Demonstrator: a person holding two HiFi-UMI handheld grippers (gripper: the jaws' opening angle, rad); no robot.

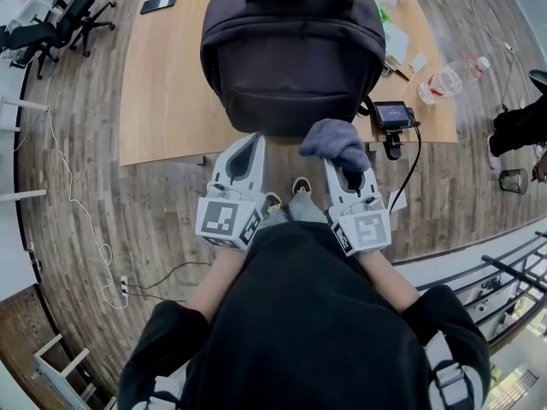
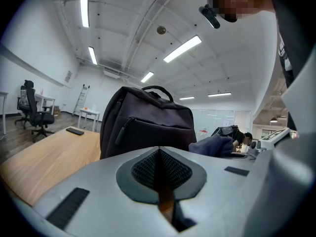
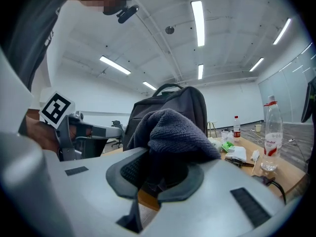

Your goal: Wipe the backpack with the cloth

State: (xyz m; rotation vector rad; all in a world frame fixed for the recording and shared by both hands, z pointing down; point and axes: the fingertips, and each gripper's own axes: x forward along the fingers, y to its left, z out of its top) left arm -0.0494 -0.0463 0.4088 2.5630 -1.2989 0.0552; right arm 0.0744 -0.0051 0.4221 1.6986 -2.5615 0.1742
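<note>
A dark grey backpack stands upright on the wooden table, its top handle up; it also fills the middle of the left gripper view. My left gripper is shut with nothing between its pads, its tips just short of the backpack's lower front at the table edge. My right gripper is shut on a bunched dark blue-grey cloth, held close beside the backpack's lower right corner. In the right gripper view the cloth bulges over the jaws and hides part of the backpack.
A black phone lies at the table's far left. A small screen device with a cable, a clear water bottle and small clutter sit at the right. Office chairs stand on the floor at far left.
</note>
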